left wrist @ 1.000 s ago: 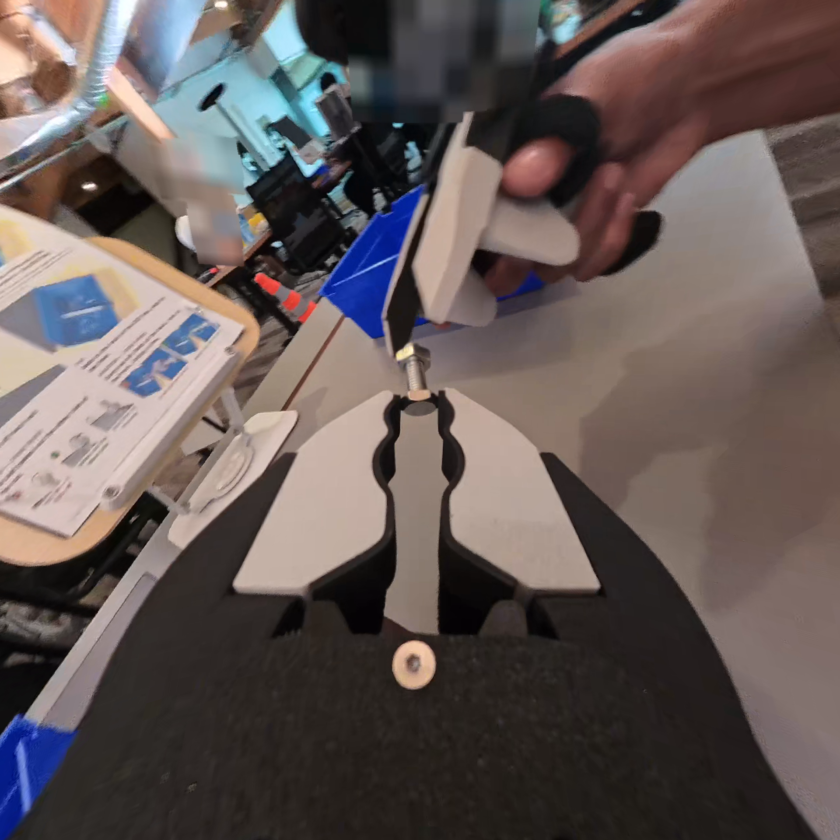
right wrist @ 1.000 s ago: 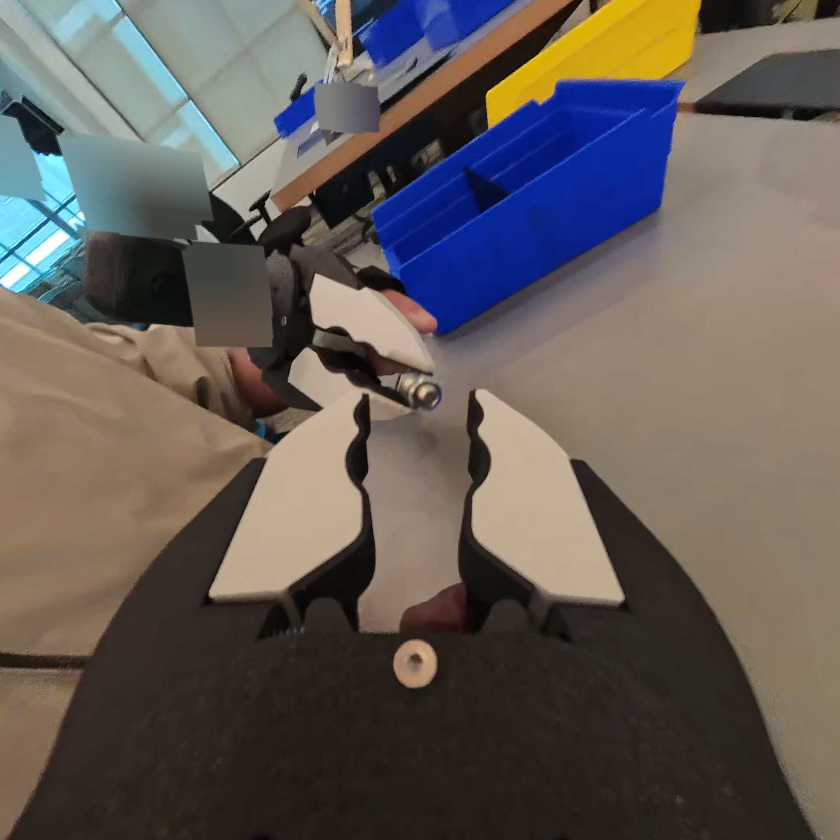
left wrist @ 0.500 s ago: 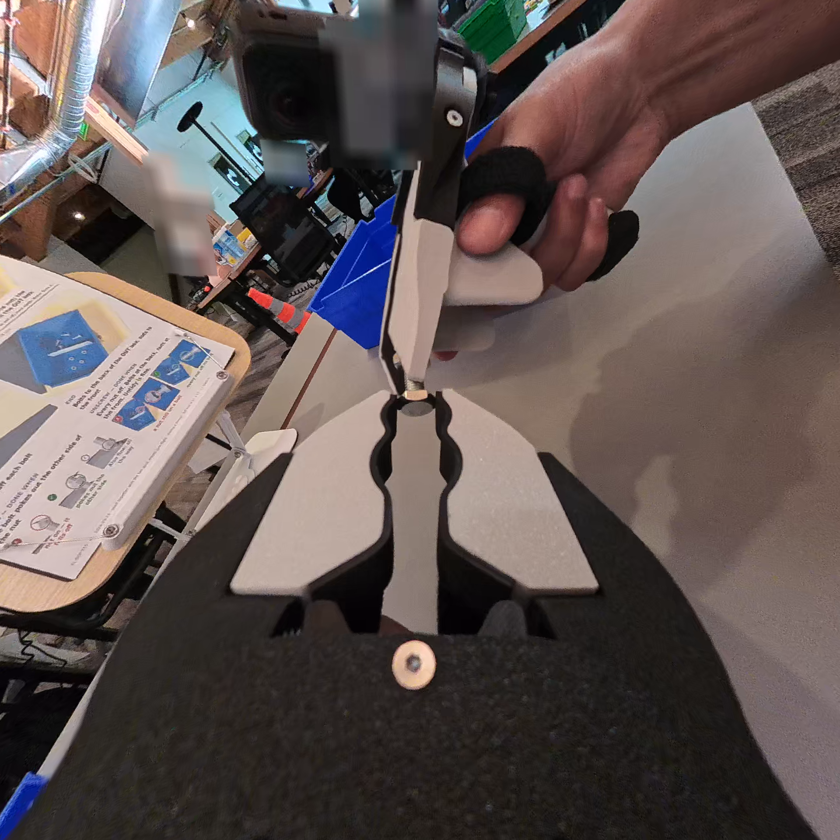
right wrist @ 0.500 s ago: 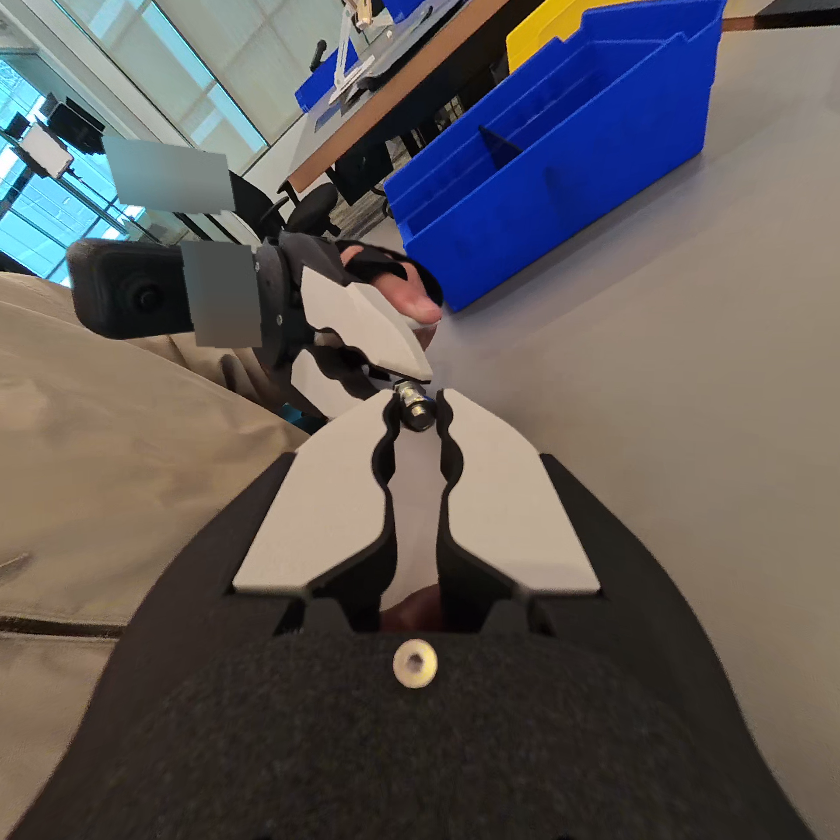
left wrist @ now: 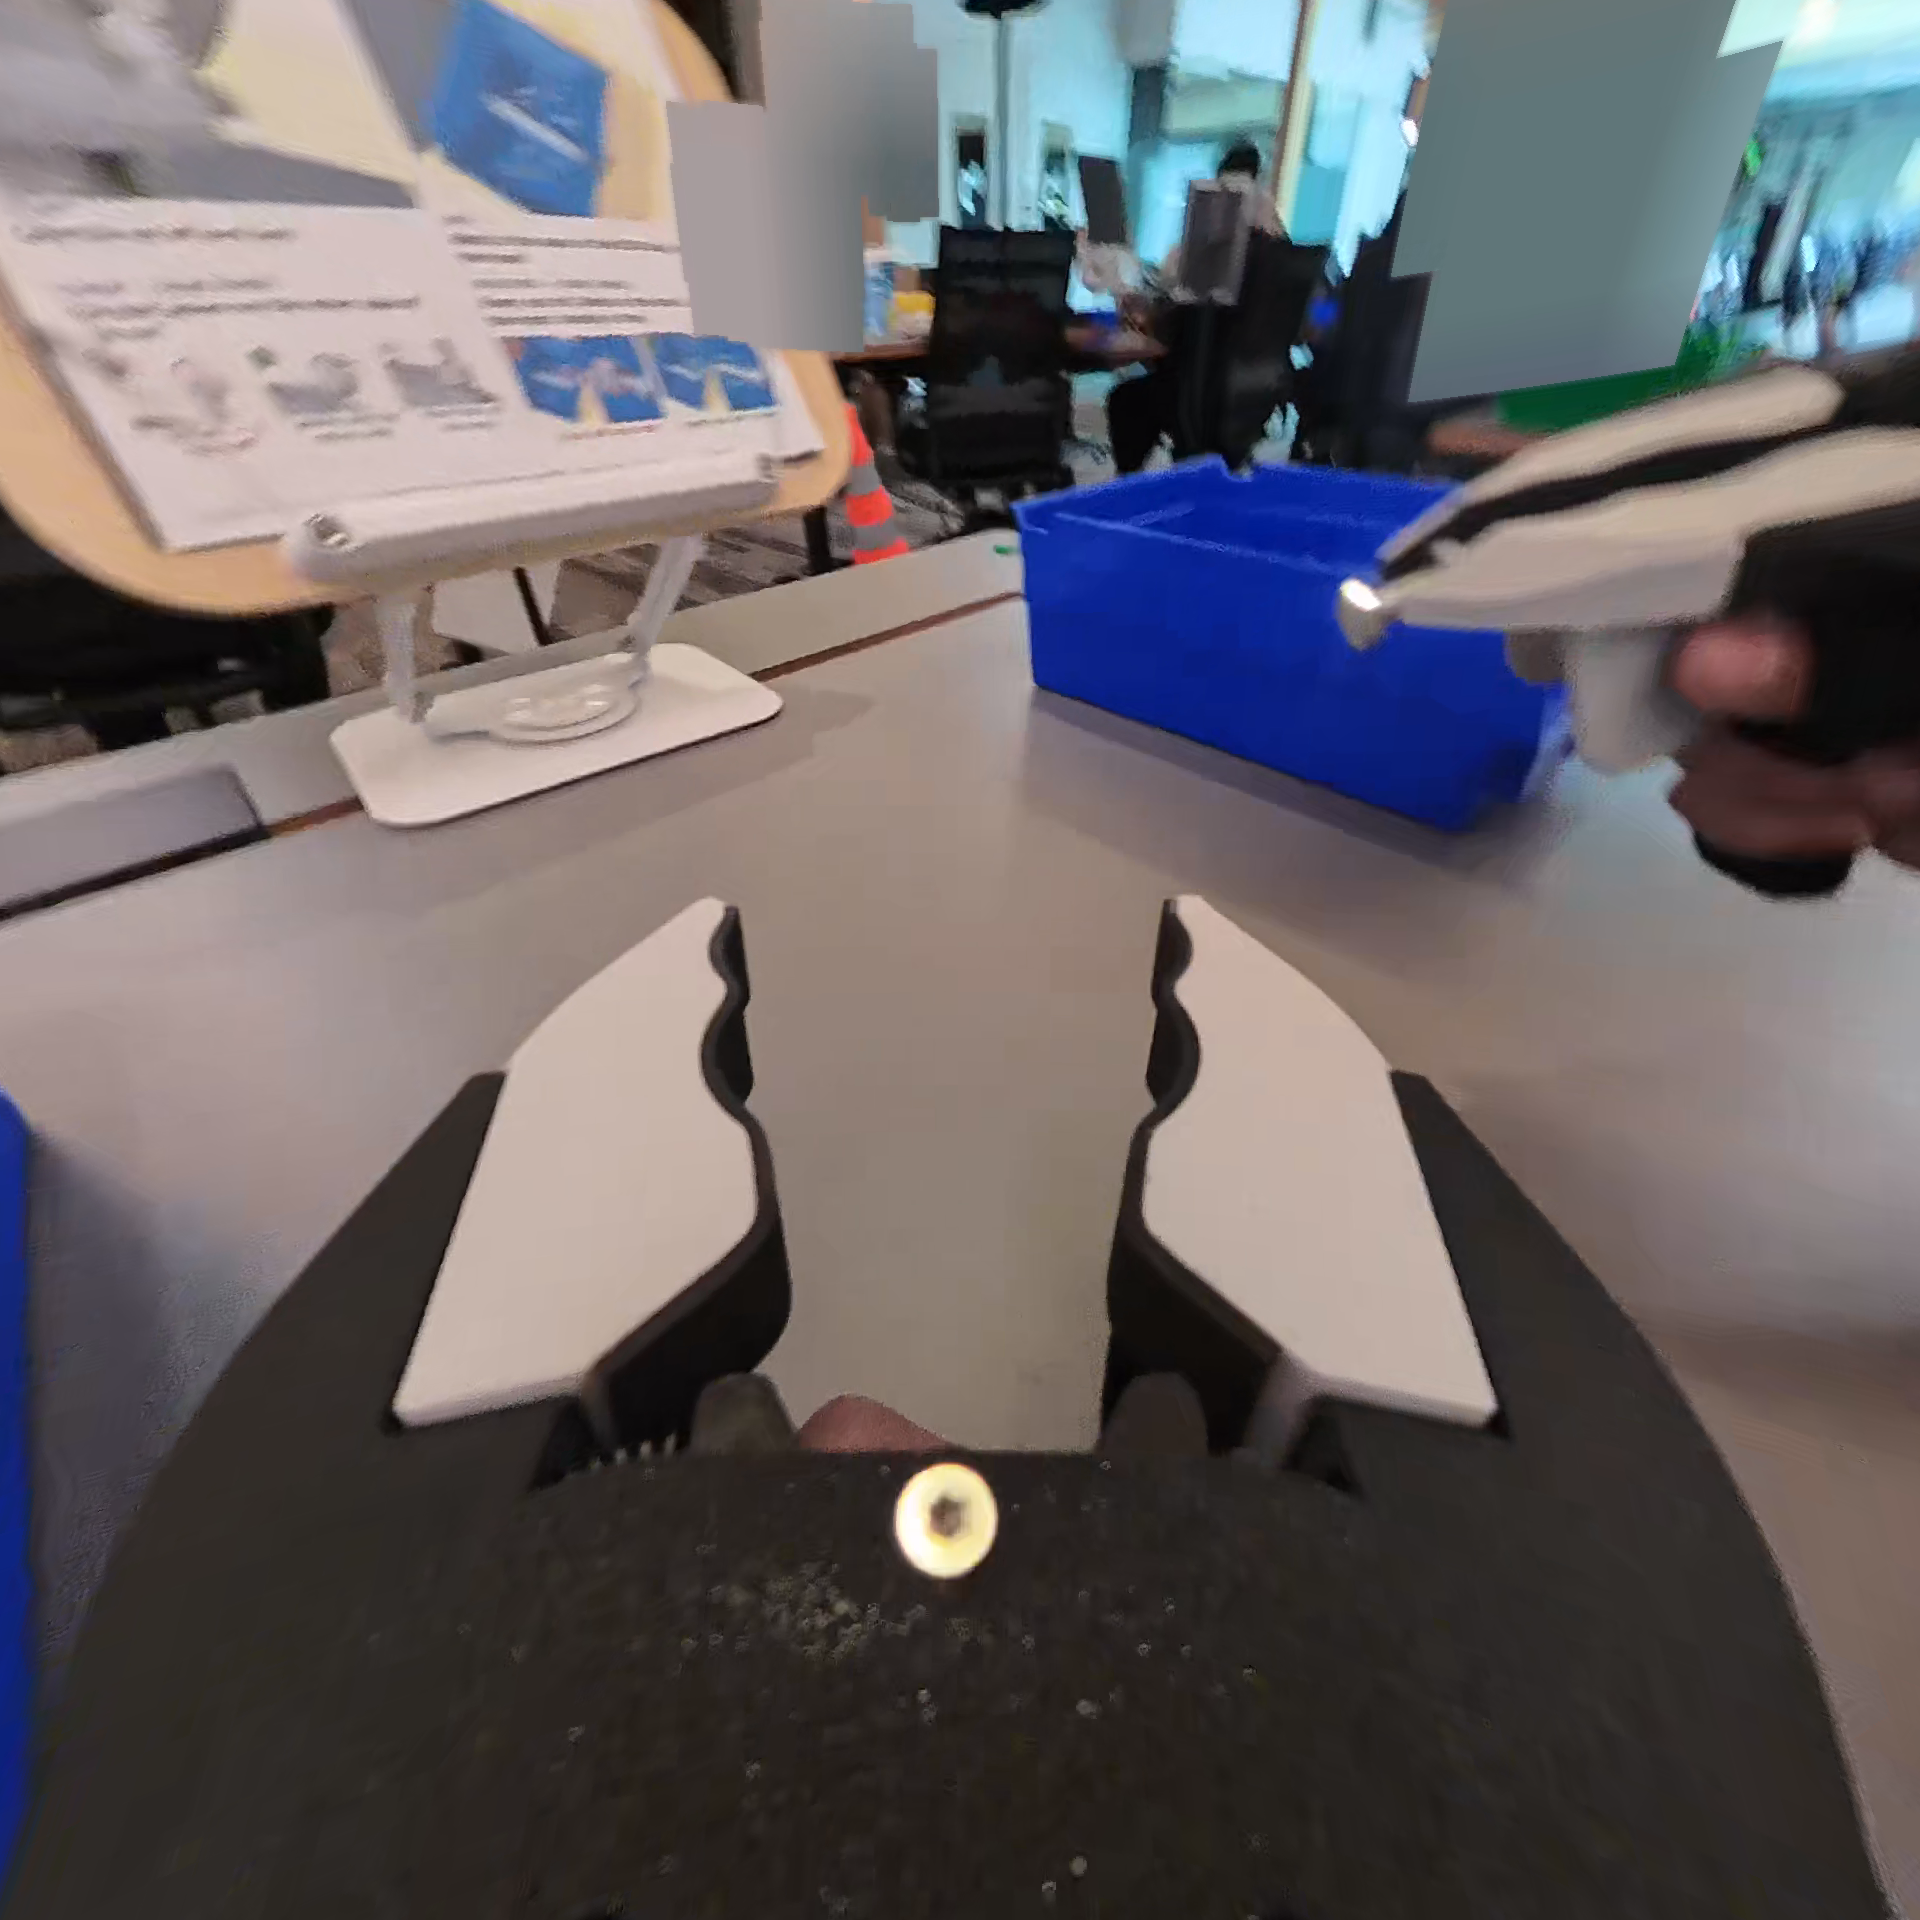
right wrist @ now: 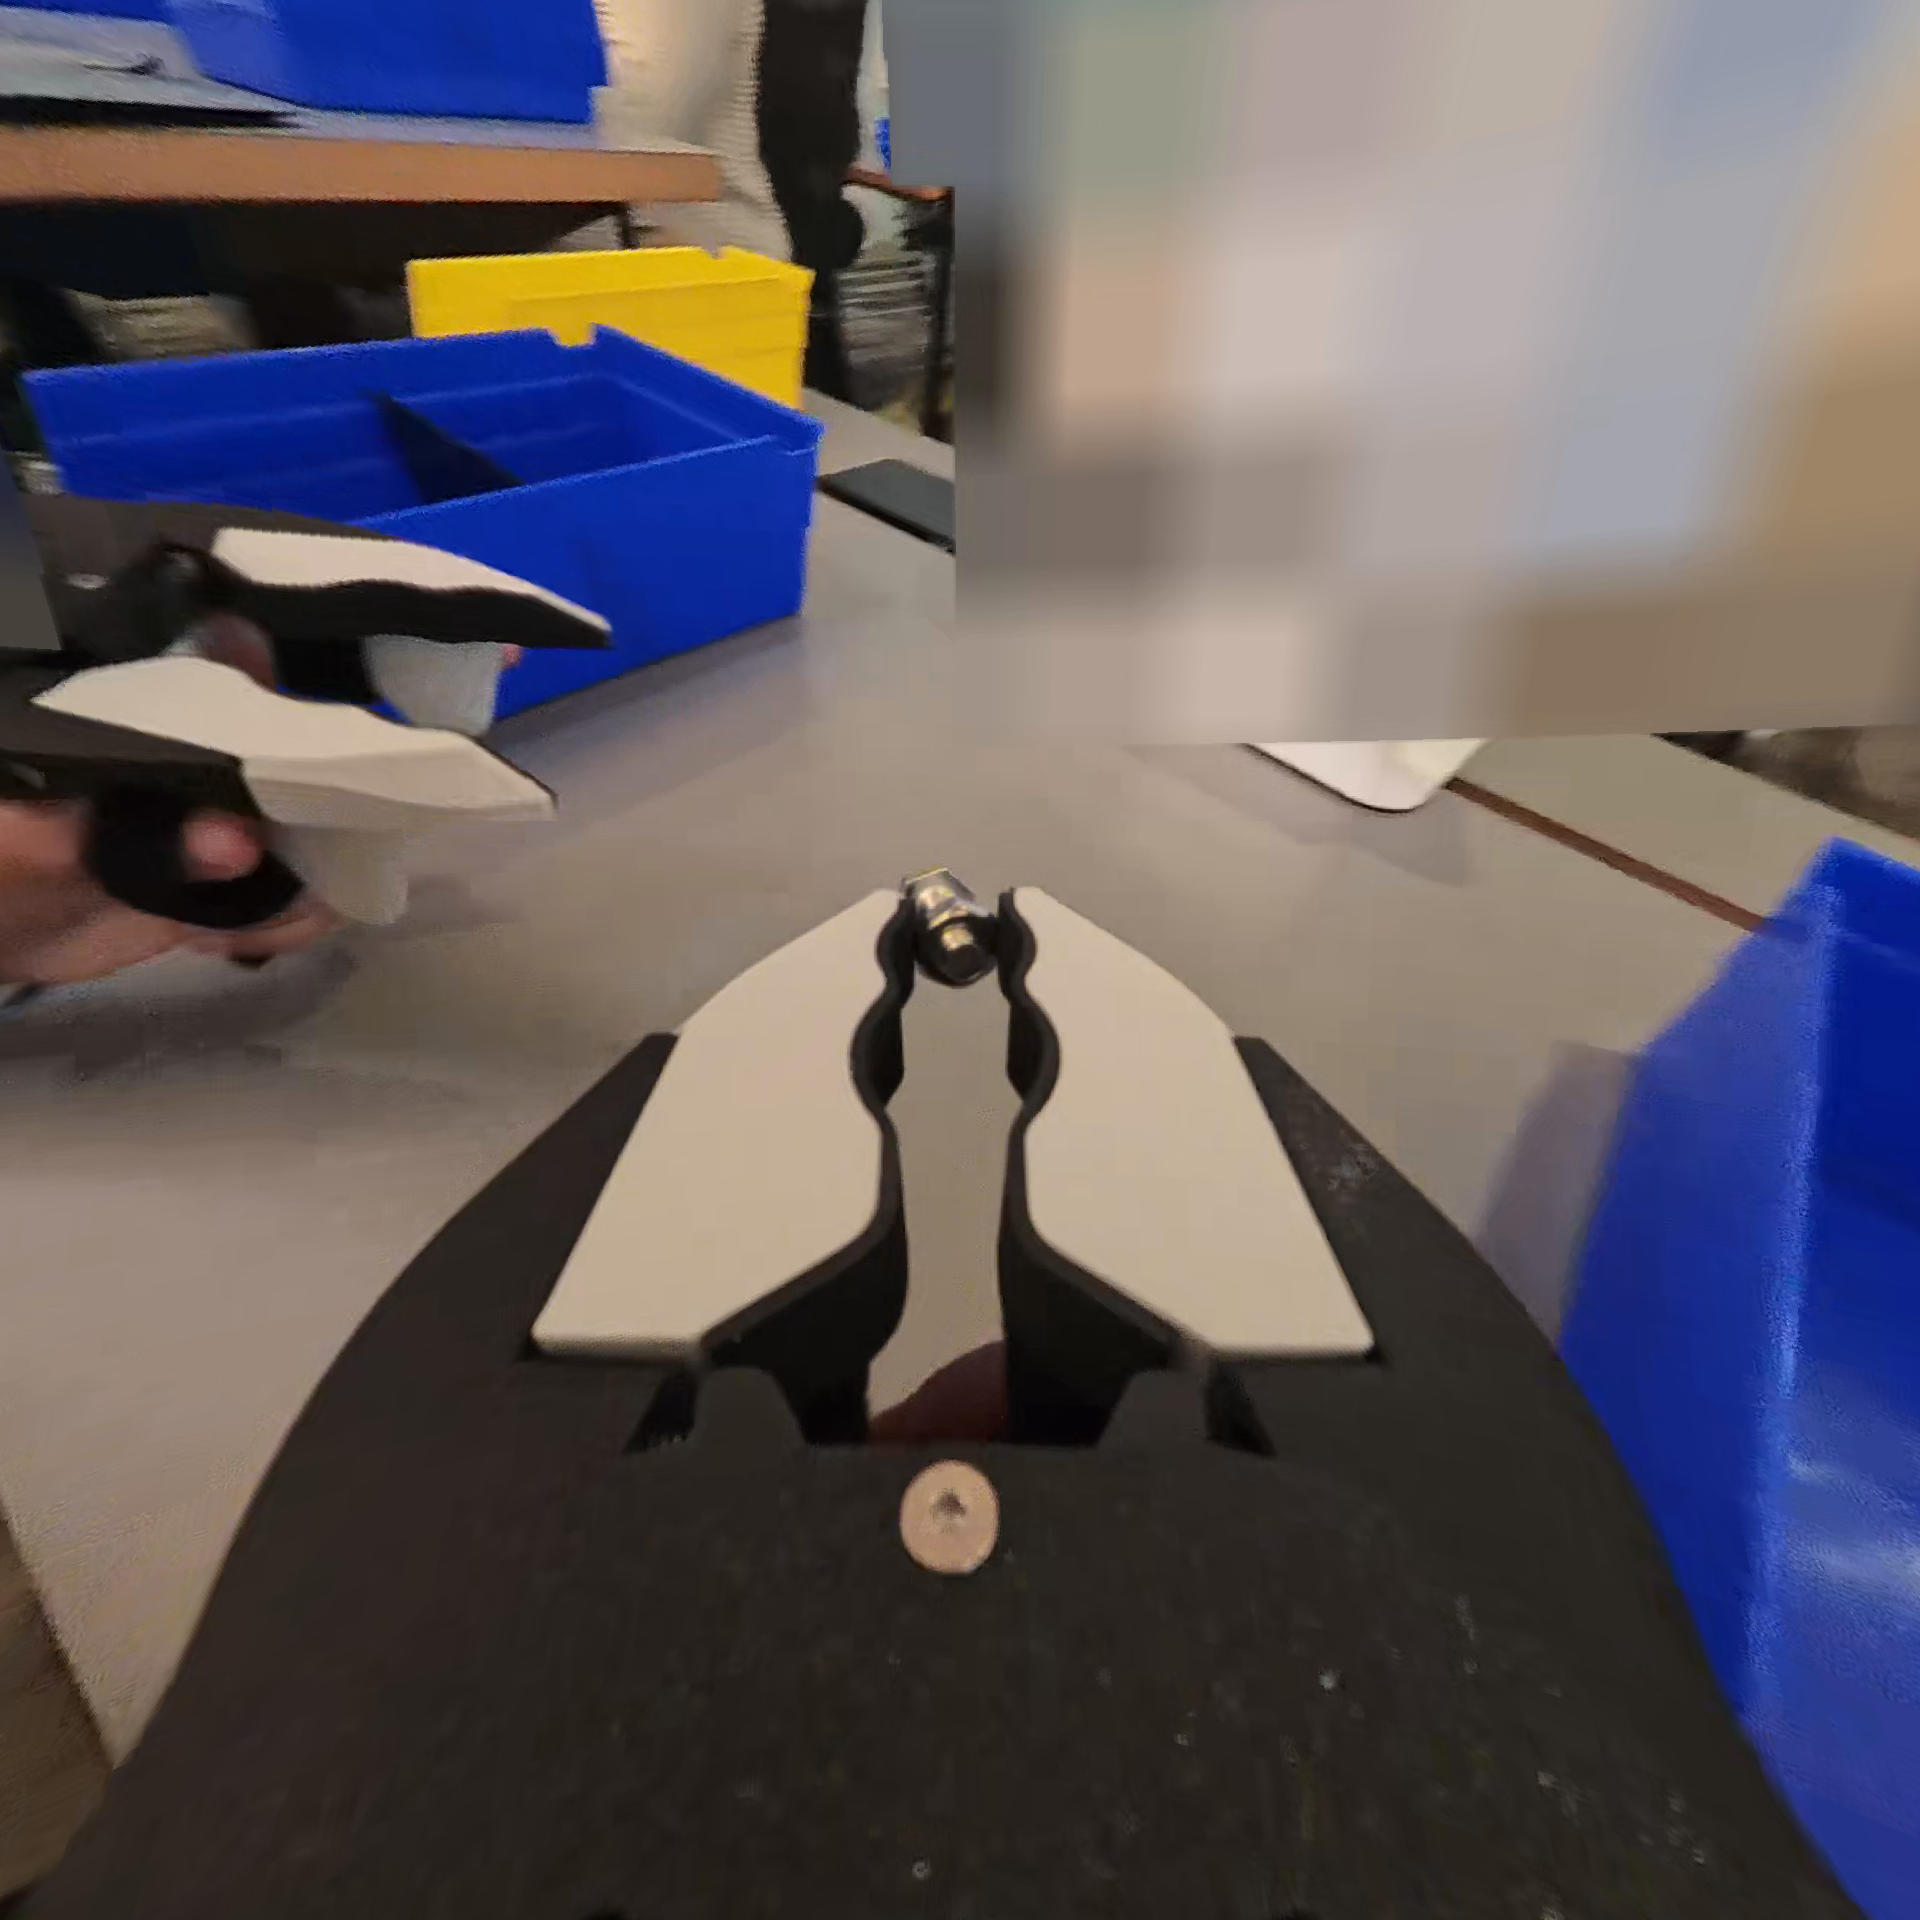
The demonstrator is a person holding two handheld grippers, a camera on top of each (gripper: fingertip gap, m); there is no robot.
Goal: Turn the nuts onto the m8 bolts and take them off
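My right gripper (right wrist: 951,914) is shut on a silver bolt with a nut on it (right wrist: 948,935), pinched between the fingertips, above the grey table (right wrist: 727,1039). The left wrist view shows that gripper at the far right (left wrist: 1387,587), with the metal piece (left wrist: 1363,613) at its tip. My left gripper (left wrist: 945,925) is wide open with only bare table (left wrist: 935,831) between its fingers. In the right wrist view it shows at the left (right wrist: 577,717), open and empty, held by a hand.
A blue divided bin (right wrist: 520,488) stands on the table, also in the left wrist view (left wrist: 1247,644). A yellow bin (right wrist: 644,301) is behind it. Another blue bin (right wrist: 1787,1247) is close on the right. A white stand with an instruction sheet (left wrist: 551,717) is at the left.
My left gripper opened and let go of the bolt. My right gripper, which closed on the nut end, kept the bolt and nut. The two grippers moved apart.
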